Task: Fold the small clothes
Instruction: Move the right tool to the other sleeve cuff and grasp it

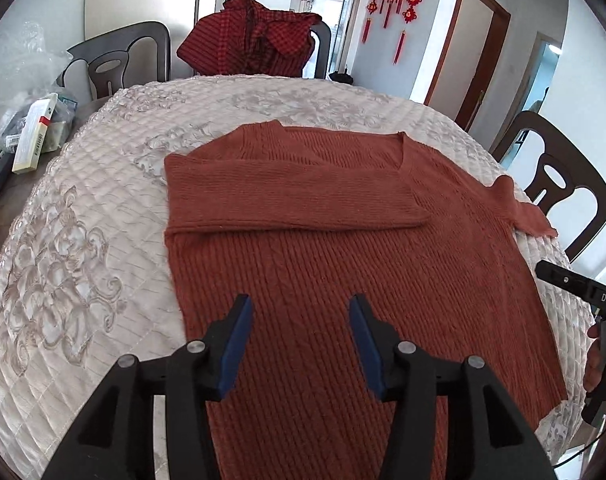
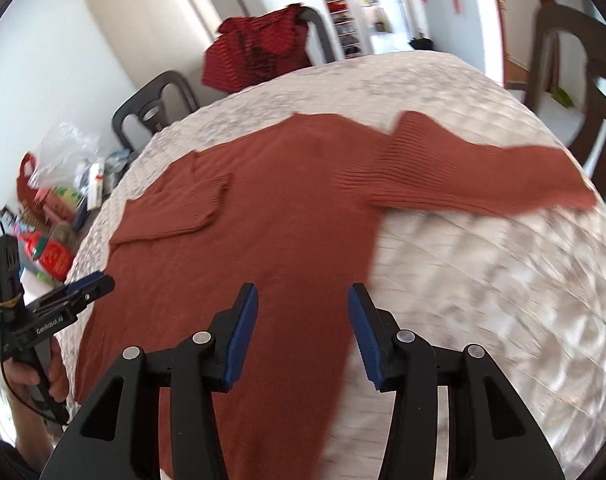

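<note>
1 rust-red ribbed knit sweater [image 1: 343, 264] flat on your quilted cream bench [image 1: 83, 240]; your left gripper [image 1: 299, 312] and right gripper [image 2: 303, 300]: jaws released, empty.

The sweater [image 1: 343, 248] lies flat on the table [image 1: 83, 240], near its middle. One sleeve [image 1: 295, 196] is folded across the chest of the sweater; the other sleeve [image 2: 483, 176] stretches away from the sweater to the right. Behind the sweater, a cloth [image 1: 251, 40] hangs on a chair [image 1: 323, 44]. Left of the sweater, boxes [image 1: 35, 136] lie at the table edge.
</note>
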A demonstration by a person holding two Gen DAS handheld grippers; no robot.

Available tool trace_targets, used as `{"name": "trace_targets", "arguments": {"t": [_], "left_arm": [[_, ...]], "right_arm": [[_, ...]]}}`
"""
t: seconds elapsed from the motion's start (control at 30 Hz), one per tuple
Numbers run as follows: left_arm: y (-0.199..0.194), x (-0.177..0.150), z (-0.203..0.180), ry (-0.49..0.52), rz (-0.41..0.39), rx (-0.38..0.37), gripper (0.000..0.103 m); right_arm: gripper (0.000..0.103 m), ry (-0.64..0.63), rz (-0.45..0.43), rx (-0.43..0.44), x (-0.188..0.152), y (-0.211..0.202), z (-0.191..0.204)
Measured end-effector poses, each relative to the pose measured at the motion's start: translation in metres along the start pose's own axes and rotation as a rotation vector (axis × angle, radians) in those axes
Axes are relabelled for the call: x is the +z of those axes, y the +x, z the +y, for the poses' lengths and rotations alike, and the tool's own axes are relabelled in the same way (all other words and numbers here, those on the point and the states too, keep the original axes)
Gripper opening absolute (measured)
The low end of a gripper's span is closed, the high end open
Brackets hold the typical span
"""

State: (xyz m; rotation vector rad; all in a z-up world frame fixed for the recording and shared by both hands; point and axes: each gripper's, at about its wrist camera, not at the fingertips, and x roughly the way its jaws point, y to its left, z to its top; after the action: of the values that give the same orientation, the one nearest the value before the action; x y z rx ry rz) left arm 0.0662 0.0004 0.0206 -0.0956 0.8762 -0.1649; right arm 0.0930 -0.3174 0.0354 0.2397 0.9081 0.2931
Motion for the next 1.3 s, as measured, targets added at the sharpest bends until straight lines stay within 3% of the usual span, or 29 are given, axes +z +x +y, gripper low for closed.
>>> {"name": "trace_targets", "arguments": {"t": [0.27,0.53,0.87,0.9,0.93,0.97,1.0,1.17,1.3], "left_arm": [[0.007,0.008,-0.002,0.012,-0.018,0.011,0.053],[0.021,0.014,0.0,0.002,-0.006,0.013,0.053],[0.028,0.012,-0.002,0.021,0.015,0.015,0.059],[0.028,0.012,-0.002,0.022,0.015,0.015,0.059],[0.028,0.012,-0.002,0.021,0.015,0.014,0.059],[0.028,0.012,-0.002,0.02,0.015,0.011,0.06],[0.028,0.012,-0.002,0.02,0.015,0.01,0.06],[0.028,0.012,-0.003,0.023,0.016,0.013,0.061],[0.029,0.012,-0.002,0.02,0.016,0.006,0.061]], "right_arm": [[0.049,0.182,-0.068,-0.042,0.012,-0.014,-0.058],[0.049,0.45,-0.137,-0.177,0.027,-0.023,-0.14],[0.049,0.564,-0.219,-0.149,0.054,-0.012,-0.169],[0.048,0.565,-0.224,-0.161,0.056,-0.011,-0.17],[0.037,0.562,-0.221,-0.178,0.056,-0.009,-0.168],[0.016,0.551,-0.215,-0.195,0.059,-0.008,-0.167],[0.01,0.541,-0.218,-0.186,0.062,-0.009,-0.167],[0.008,0.35,-0.309,-0.073,0.094,-0.031,-0.105],[0.008,0.19,-0.312,0.059,0.112,-0.029,-0.041]]}}
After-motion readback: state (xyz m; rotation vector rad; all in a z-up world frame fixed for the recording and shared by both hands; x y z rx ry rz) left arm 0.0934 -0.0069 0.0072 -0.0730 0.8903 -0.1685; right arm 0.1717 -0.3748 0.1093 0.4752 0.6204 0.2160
